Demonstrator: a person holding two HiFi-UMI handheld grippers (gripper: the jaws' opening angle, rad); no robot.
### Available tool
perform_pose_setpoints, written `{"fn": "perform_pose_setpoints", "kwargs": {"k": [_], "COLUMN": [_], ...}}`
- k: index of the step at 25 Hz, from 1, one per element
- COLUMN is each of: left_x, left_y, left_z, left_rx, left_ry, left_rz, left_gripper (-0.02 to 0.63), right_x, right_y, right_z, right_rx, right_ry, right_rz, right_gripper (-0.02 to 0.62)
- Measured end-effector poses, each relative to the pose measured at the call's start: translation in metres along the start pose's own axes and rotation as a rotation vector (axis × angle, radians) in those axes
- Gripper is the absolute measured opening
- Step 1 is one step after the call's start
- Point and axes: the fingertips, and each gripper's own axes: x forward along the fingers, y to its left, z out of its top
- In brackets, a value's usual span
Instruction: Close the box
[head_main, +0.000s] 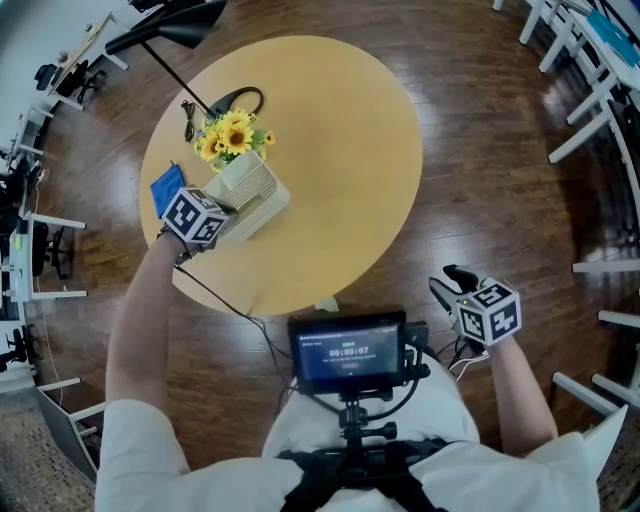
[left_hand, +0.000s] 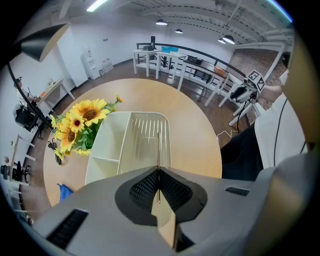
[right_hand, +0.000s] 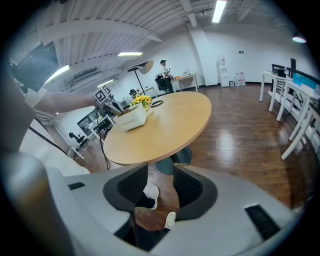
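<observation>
A cream plastic box (head_main: 250, 192) with inner compartments sits on the round wooden table (head_main: 340, 130), beside a bunch of sunflowers (head_main: 232, 135). Its ribbed translucent lid (left_hand: 145, 137) is swung up, and my left gripper (head_main: 226, 218) is shut on the lid's thin edge (left_hand: 159, 165). The left gripper view shows the open compartments (left_hand: 107, 145) to the left of the lid. My right gripper (head_main: 447, 285) hangs open over the floor to the right of the table, with only floor between its jaws (right_hand: 160, 192). The right gripper view shows the box (right_hand: 132, 119) far off.
A blue cloth (head_main: 165, 188) lies left of the box, and a black cable (head_main: 240, 97) loops behind the flowers. A black lamp (head_main: 180, 20) reaches over the far edge. A monitor (head_main: 348, 352) is mounted at my chest. White desks (head_main: 590, 70) stand at the right.
</observation>
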Motion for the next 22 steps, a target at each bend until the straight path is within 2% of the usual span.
{"fn": "perform_pose_setpoints", "kwargs": {"k": [22], "left_x": [0.0013], "left_y": [-0.0011], "left_z": [0.0002], "left_rx": [-0.001], "left_ry": [-0.013], "left_rz": [-0.014], "left_gripper": [0.008], "right_x": [0.0031], "right_y": [0.0039], "right_z": [-0.0017], "right_rx": [-0.001], "right_ry": [0.009], "right_rz": [-0.002], "right_gripper": [0.169]}}
